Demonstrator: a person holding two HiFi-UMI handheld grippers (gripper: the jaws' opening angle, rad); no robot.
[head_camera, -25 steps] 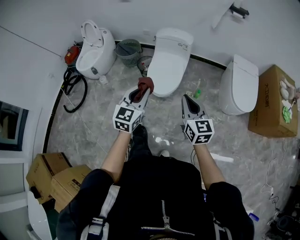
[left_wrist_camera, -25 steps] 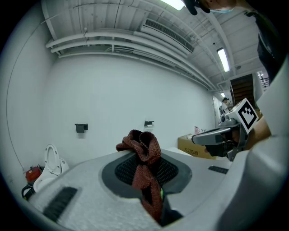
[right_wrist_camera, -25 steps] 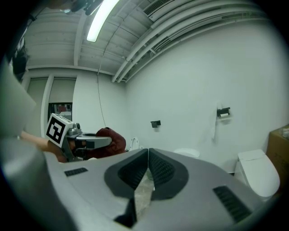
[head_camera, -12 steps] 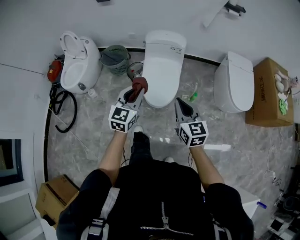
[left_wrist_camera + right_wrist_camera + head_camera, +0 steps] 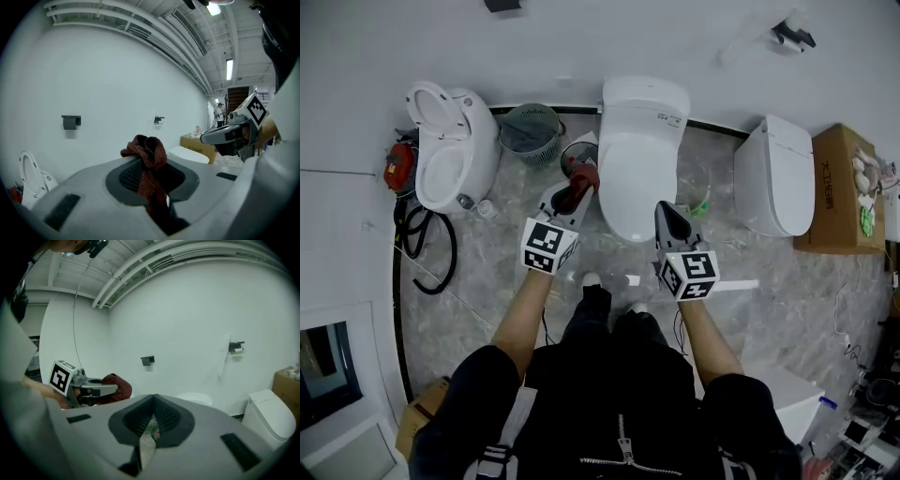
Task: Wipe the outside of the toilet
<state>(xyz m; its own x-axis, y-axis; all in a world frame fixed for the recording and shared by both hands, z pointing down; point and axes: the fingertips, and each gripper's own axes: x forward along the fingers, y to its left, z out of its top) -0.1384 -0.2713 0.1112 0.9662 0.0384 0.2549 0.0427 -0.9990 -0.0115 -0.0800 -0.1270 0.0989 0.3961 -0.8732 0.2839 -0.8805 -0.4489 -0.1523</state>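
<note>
Here, cloth [image 5: 584, 175]: a dark red, crumpled rag is sitting pinched between the left gripper's fingers [image 5: 84, 187], bunching up above their tips and trailing down through the slot between them.
Left gripper [image 5: 572, 195]: its jaws are clamping on the cloth, and it is pointing toward the wall at the floor's far edge.
Right gripper [image 5: 667, 212]: its jaws are pressing together at the tips with nothing between them; it is hovering beside the left gripper, apart from it.
Toilet [image 5: 642, 159]: white, lid down, it is standing at the floor's far edge against the wall.
Cloth and toilet: in the head view the cloth is showing just beside the bowl's left flank; whether it is touching cannot be told.
Right gripper and toilet: its tips are showing just beside the bowl's front right.
Neighbours: an open-lidded toilet [image 5: 450, 155] and a green basket [image 5: 528, 131] are standing to the left.
</note>
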